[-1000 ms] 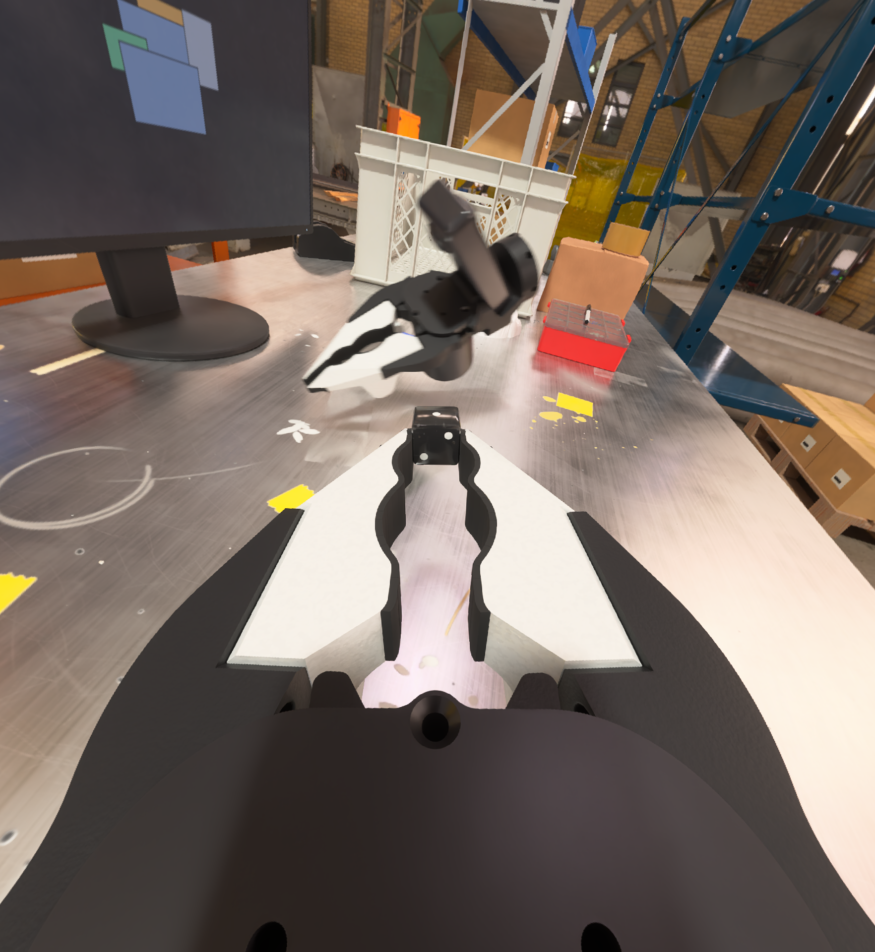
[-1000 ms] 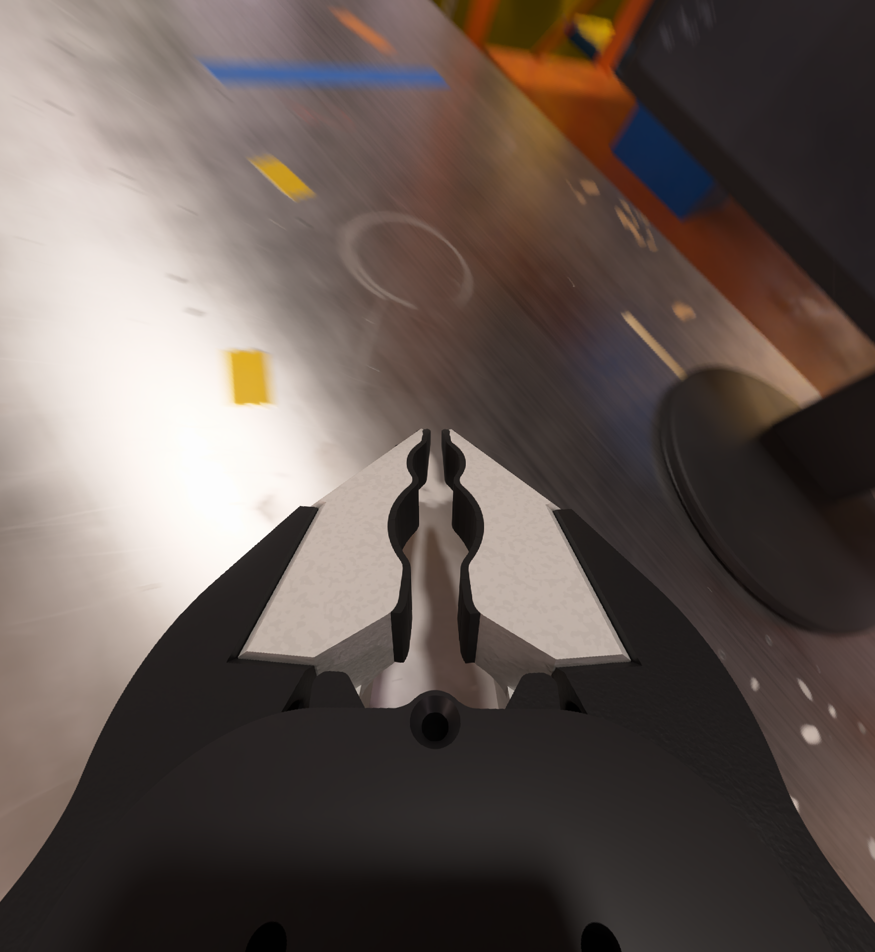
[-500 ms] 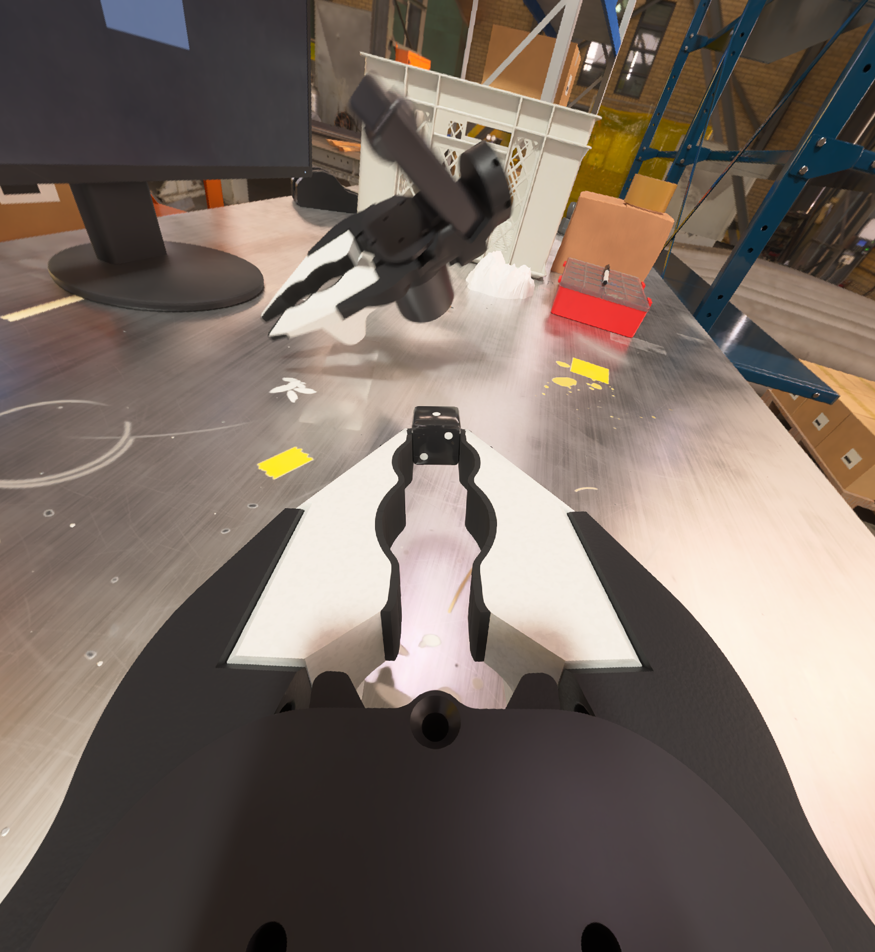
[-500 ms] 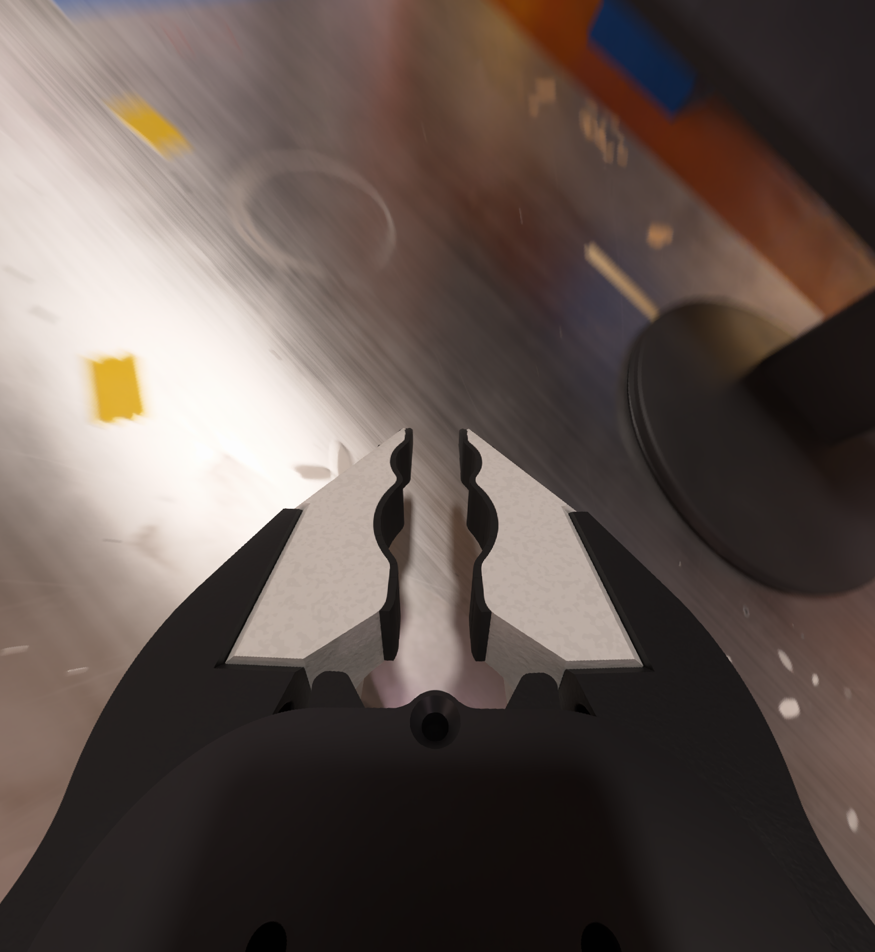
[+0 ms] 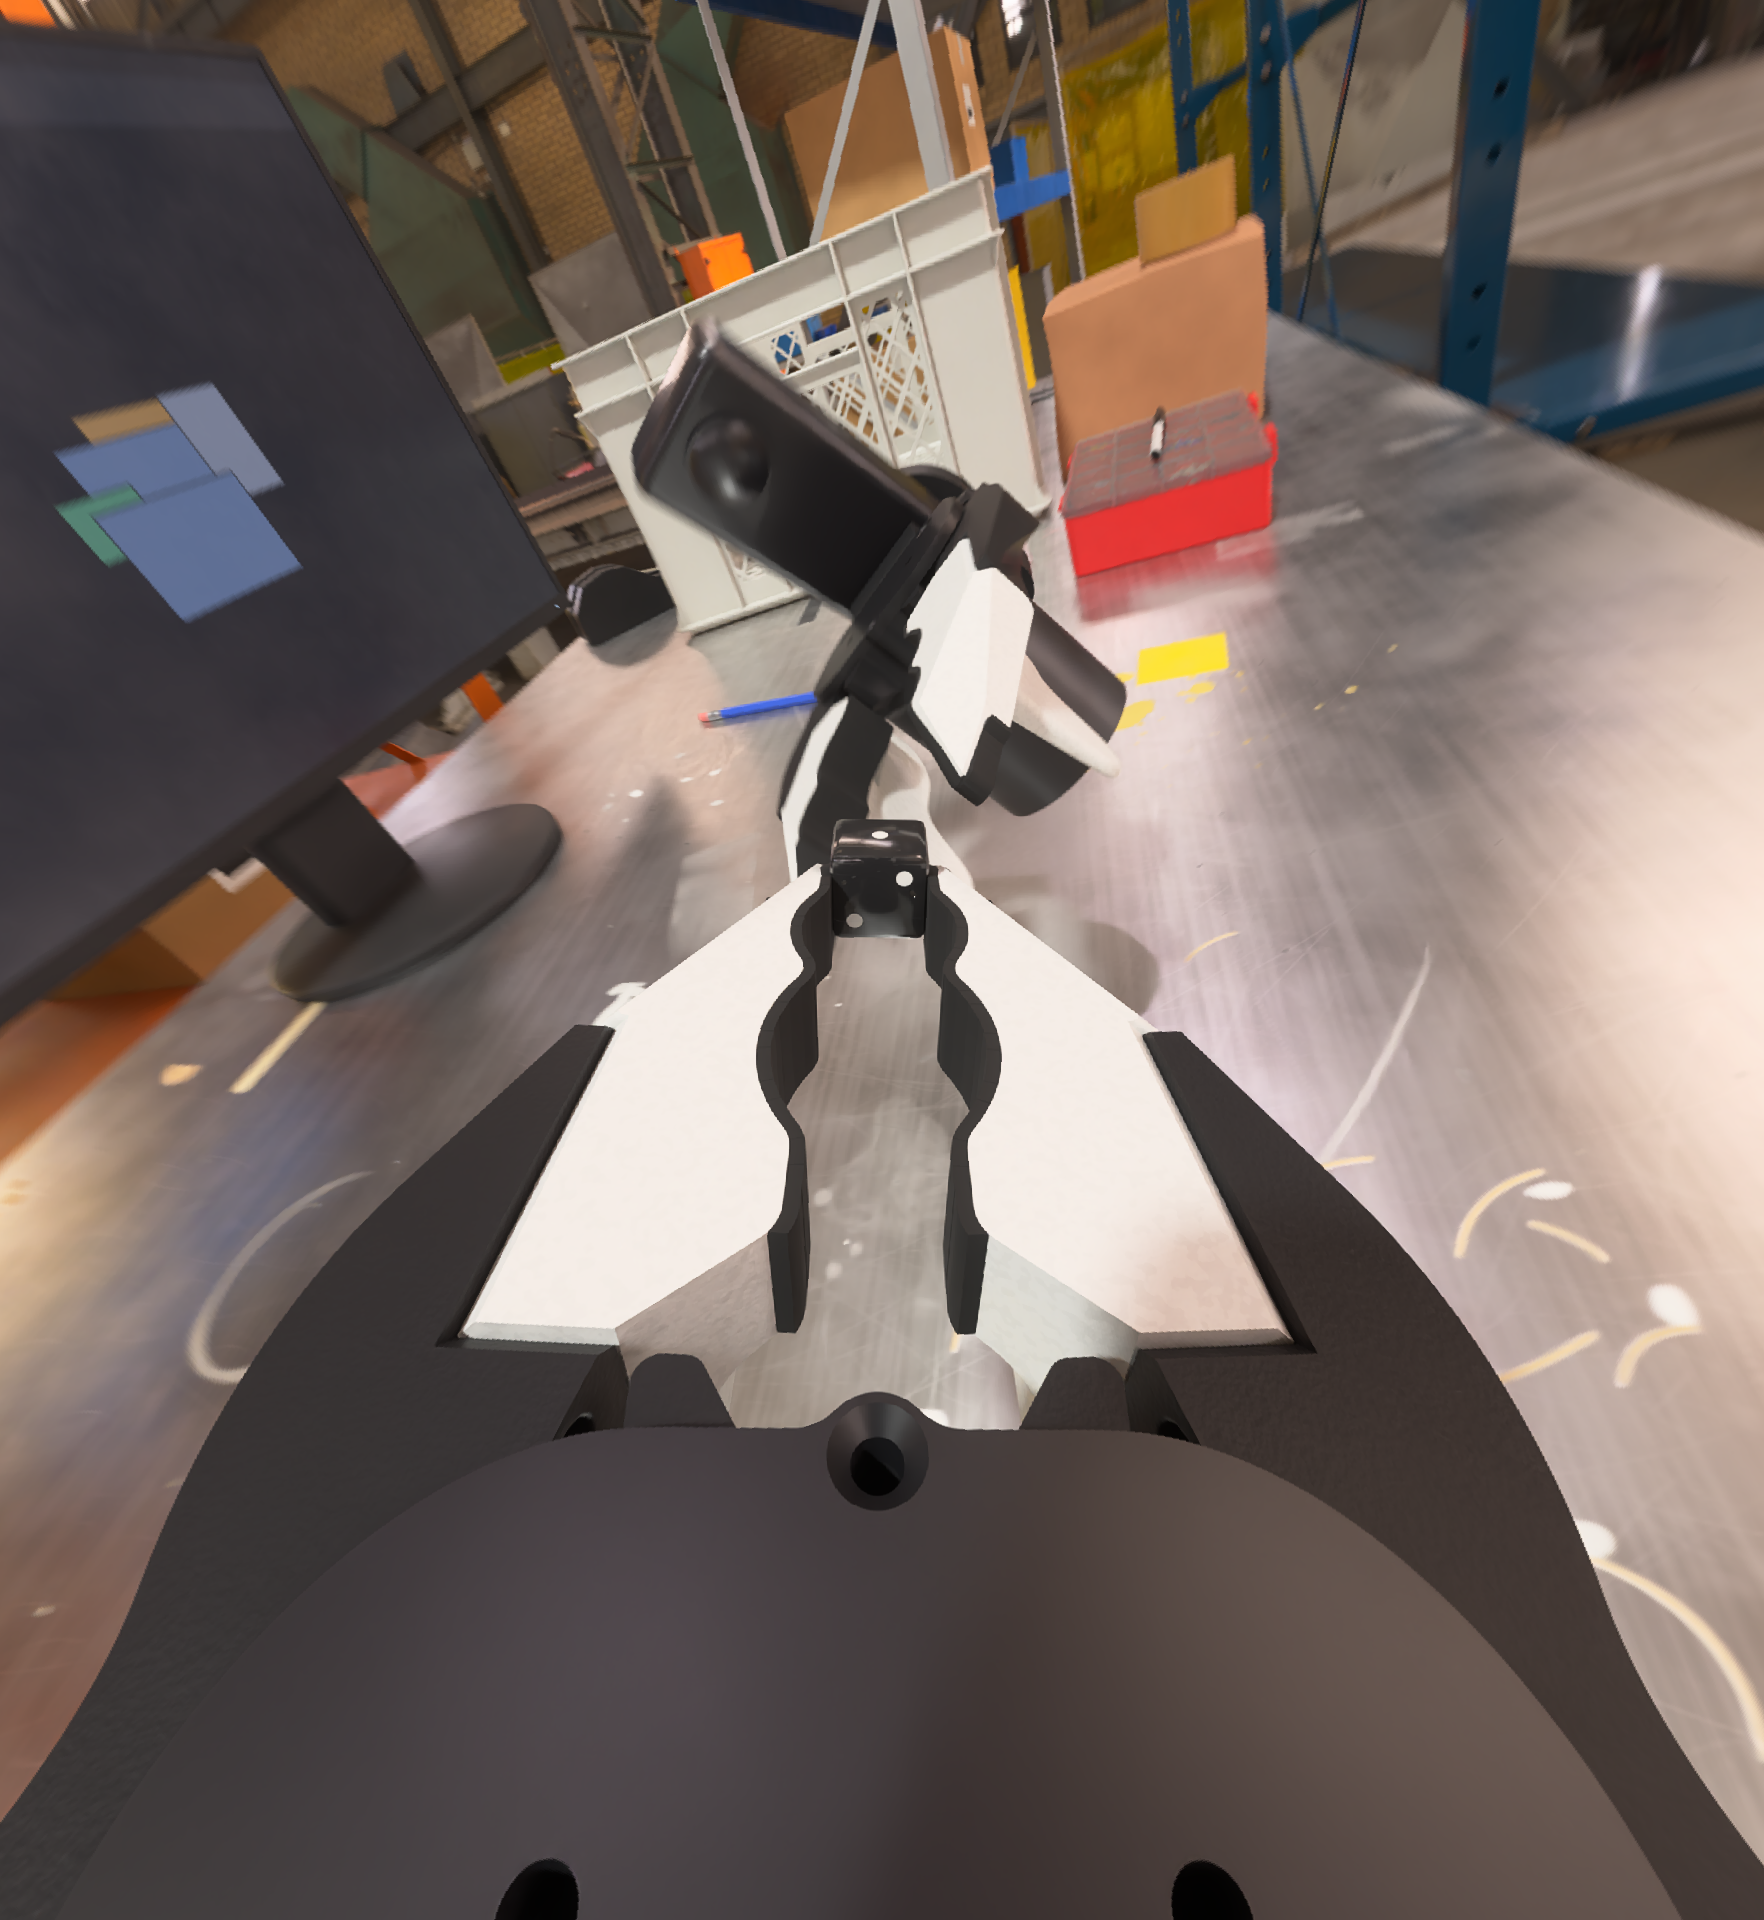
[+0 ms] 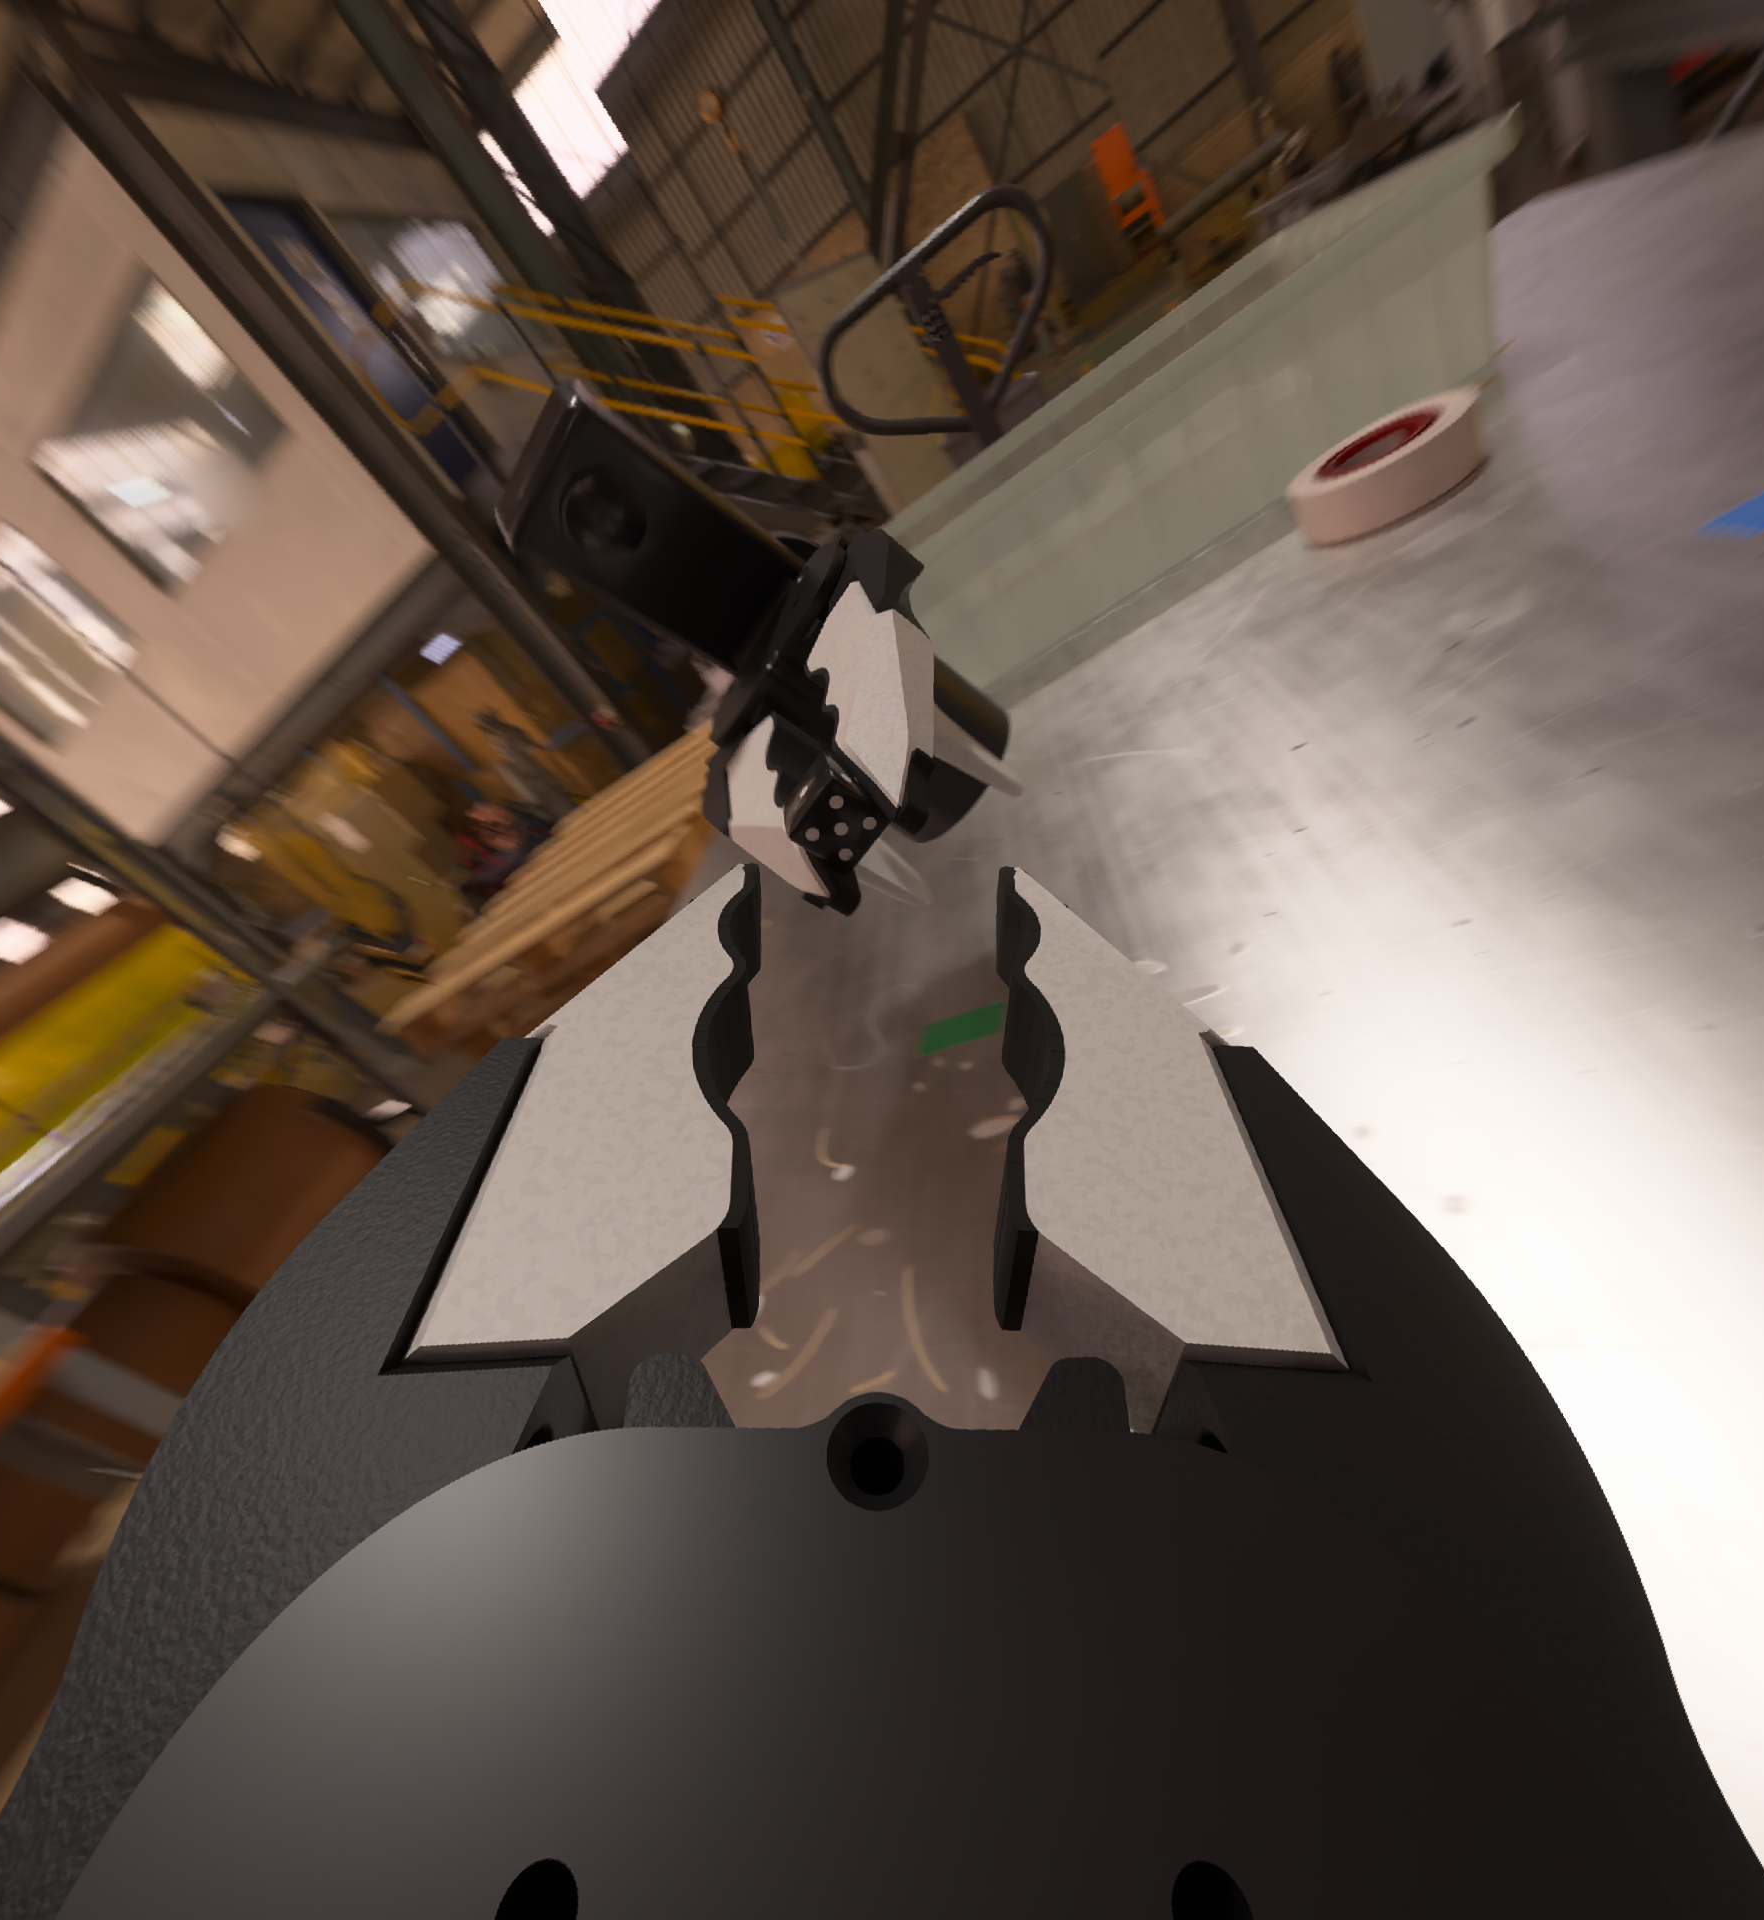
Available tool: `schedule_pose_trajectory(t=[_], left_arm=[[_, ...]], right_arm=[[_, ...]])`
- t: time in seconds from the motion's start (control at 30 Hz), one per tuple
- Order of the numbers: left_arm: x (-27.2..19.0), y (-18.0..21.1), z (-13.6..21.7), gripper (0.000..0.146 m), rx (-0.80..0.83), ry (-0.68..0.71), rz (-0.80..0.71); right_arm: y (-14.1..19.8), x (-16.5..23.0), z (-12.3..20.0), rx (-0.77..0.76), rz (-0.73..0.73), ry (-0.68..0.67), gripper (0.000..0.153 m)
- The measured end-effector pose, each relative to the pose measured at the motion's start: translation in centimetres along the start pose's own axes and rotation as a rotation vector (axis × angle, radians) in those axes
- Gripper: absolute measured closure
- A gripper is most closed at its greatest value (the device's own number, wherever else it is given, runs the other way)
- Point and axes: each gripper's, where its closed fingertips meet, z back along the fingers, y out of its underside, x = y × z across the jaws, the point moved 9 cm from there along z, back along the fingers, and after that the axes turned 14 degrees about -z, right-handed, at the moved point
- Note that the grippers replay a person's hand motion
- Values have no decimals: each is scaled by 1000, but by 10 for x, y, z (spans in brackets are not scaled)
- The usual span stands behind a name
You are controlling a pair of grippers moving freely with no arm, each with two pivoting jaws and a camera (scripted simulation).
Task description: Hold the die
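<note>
A black die with white pips (image 5: 878, 899) is pinched between the fingertips of my left gripper (image 5: 878, 883), held above the metal table (image 5: 1429, 935). In the right wrist view the die (image 6: 836, 826) shows in the left gripper (image 6: 826, 831) just ahead. My right gripper (image 6: 876, 883) is open and empty, its fingertips (image 6: 748, 894) a short way in front of the die and not touching it. In the left wrist view the right gripper (image 5: 919, 800) faces me just beyond the die, tilted down.
A dark monitor (image 5: 182, 468) on a round base (image 5: 421, 894) stands on the left. A white crate (image 5: 857, 343), a cardboard box (image 5: 1158, 343) and a red box (image 5: 1169, 499) stand at the back. A blue pen (image 5: 753, 709) and a tape roll (image 6: 1387, 478) lie on the table.
My right gripper has opened from nearly shut to wide and swung round from the monitor base to face the die. My left gripper has turned with the die still in it.
</note>
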Motion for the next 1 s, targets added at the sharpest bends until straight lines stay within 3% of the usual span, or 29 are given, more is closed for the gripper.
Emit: schedule_pose_trajectory(t=[0.13, 0.3, 0.4, 0.47, 0.63, 0.87, 0.93, 1.0], left_arm=[[-3, -2, -1, 130, 48, -35, -109], [0, 1, 3, 130, 107, -61, -165], [7, 1, 11, 130, 86, -80, -105], [10, 0, 15, 130, 67, -90, -90], [11, 10, 8, 130, 131, -59, -16], [30, 28, 24, 130, 164, -133, 132], [32, 30, 24, 130, 174, -147, 148], [33, 31, 23, 130, 185, -154, 153]], right_arm=[[5, -8, -9, -5, -202, -150, 116], [5, -15, -3, -58, -201, -160, 136], [-1, -16, 9, -103, -110, -94, 139], [-5, -15, 15, -151, -66, -64, 153], [-2, -12, 11, -101, 77, 35, 153], [-2, -20, 18, -84, 116, 139, 153], [-7, -27, 24, -105, 137, 219, 153], [-18, -39, 30, -103, 190, 388, 148]])
